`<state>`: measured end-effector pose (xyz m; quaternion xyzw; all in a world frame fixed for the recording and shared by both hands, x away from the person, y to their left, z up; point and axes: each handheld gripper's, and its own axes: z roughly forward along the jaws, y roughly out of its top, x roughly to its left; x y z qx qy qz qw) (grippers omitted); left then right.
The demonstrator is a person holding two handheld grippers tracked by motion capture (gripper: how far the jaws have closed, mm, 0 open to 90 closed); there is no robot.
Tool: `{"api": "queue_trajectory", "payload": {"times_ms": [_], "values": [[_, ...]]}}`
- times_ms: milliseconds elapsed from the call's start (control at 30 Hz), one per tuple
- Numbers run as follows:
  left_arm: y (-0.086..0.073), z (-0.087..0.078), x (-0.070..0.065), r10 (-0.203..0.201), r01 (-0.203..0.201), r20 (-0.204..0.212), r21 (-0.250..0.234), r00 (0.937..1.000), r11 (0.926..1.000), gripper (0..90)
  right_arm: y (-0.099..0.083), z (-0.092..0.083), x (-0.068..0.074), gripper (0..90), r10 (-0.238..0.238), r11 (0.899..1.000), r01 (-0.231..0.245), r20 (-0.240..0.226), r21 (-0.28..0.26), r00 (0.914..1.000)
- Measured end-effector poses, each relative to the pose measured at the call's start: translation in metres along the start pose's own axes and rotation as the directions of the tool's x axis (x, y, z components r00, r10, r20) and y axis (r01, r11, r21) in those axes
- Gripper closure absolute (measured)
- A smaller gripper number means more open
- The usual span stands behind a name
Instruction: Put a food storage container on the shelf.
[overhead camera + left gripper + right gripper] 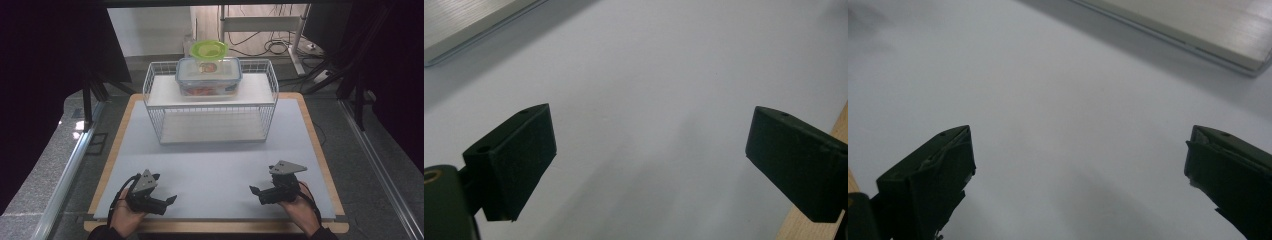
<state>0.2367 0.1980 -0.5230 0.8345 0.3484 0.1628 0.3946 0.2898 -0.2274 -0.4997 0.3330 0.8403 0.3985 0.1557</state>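
Observation:
A clear lidded food box (pixel 209 76) with reddish contents stands on the top shelf of a white wire rack (pixel 210 102) at the back of the table. A green bowl-shaped lid or dish (pixel 209 49) rests on top of the box. My left gripper (pixel 167 201) lies low at the front left, jaws spread wide over bare white mat (pixel 649 90), nothing between them. My right gripper (pixel 256 192) rests at the front right, also open and empty, above the mat (pixel 1048 100). Both point inward toward the table's middle.
A white mat (pixel 215 165) covers a wooden tabletop (pixel 320 150). The rack's lower shelf (pixel 212 126) holds nothing. A metal rail (pixel 65 175) runs along the left, another along the right. Cables and a desk frame lie behind the table.

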Motion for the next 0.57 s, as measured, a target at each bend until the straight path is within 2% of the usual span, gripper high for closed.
{"api": "queue_trajectory", "payload": {"times_ms": [433, 567], "values": [[0.0, 0.001, 0.0, 0.01, -0.01, -0.006, 0.004, 0.9999, 0.9999, 5.3, -0.018, -0.002, -0.006, 0.0, 0.025, 0.997, -0.026, 0.011, 0.077, 0.9996], [0.0, 0.002, 0.0, 0.011, -0.011, -0.007, 0.001, 0.9999, 0.9999, 5.4, -0.019, -0.001, -0.007, 0.0, 0.031, 0.996, -0.032, 0.013, 0.081, 0.9994]]}}
